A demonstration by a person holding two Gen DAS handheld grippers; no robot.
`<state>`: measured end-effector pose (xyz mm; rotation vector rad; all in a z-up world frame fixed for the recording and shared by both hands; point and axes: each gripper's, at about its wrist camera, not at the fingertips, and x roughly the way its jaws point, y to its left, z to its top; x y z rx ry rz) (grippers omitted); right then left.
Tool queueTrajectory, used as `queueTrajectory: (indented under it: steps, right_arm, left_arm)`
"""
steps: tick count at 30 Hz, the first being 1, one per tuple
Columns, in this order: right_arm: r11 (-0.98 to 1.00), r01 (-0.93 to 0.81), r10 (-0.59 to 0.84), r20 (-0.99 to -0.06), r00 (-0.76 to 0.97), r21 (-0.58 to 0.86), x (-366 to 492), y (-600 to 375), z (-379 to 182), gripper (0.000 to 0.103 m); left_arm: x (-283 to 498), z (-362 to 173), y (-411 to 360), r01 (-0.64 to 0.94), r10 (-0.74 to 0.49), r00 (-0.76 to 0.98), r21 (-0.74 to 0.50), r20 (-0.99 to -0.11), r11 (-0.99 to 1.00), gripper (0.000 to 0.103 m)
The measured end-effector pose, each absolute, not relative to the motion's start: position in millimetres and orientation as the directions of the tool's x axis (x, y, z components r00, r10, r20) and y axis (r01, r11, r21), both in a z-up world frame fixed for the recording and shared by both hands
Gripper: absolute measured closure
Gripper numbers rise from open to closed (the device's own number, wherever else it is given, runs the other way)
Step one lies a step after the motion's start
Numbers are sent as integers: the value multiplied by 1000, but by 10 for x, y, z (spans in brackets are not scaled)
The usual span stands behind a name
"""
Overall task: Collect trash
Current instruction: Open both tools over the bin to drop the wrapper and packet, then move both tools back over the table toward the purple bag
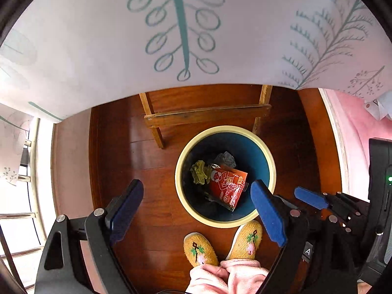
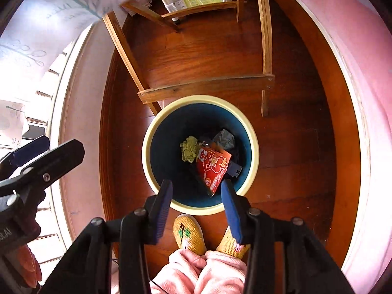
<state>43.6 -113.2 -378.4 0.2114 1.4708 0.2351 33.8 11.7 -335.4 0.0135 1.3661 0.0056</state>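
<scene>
Both grippers hang over the wooden floor (image 2: 289,152), pointing down: the left gripper (image 1: 197,210) stands wide and empty, the right gripper (image 2: 196,203) is partly spread with nothing between its blue pads. Below them the bin (image 2: 254,144), blue inside with a cream rim, holds a red wrapper (image 2: 213,165), a green crumpled scrap (image 2: 188,150) and a grey one (image 2: 224,138).

Floor (image 2: 196,56): wood boards, reddish, glossy.
Table legs (image 2: 205,89): pale bare wood, matt, grain showing.
Tablecloth (image 1: 98,49): white, smooth, printed with teal leaves.
Bin (image 2: 200,99): smooth plastic, cream rim, dark blue inside.
Red wrapper (image 2: 213,165): shiny foil, creased.
Green wad (image 2: 188,149): crumpled, matt.
Slippers (image 1: 199,248): knitted yellow cloth, rough.
Trousers (image 2: 196,269): pink, fleecy.
Gripper pads (image 1: 268,216): blue, finely textured; black matt plastic frames, metal screws.
</scene>
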Motion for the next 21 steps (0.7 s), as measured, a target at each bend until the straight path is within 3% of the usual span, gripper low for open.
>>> queueTrajectory:
  steps: [8,21]
  right_arm:
    - [938,-18,346,-927,144,347,463,-1219,-3343,61]
    - [920,-46,392,-903,175,390,485,-1408,-2143,60]
  left_arm:
    - [335,-2898,127,3,17,239,18,-971,1000,15]
    - [363,-1617,203,-11,46,327,45,-944,999,15]
